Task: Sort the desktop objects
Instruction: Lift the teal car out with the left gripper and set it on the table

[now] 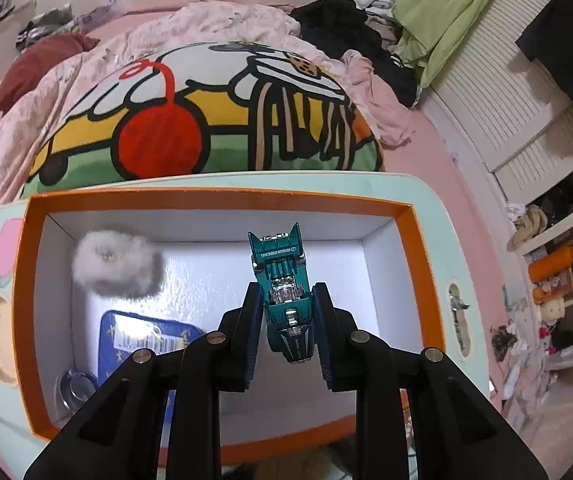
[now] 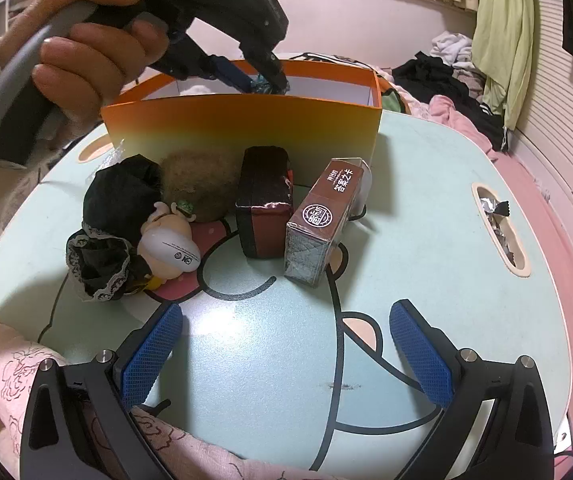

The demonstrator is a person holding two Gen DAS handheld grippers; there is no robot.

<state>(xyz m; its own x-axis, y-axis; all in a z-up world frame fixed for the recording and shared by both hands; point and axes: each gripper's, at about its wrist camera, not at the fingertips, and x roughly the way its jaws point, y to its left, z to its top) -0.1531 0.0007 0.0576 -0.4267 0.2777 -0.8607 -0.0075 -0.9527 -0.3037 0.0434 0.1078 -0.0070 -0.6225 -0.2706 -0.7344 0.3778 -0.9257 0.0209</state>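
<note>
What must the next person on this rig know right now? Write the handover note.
Left tongs: shut on the teal toy car, held above the open orange box.
Right tongs: open, empty, over the table.
Already in the box: a grey fluffy ball, a blue packet, a small glass jar.
Left on the table in front of the box: black lace cloth, a doll, a brown fuzzy ball, a dark red case, a brown card box.
Next: probably drop the car into the box, then clear the rest.
</note>
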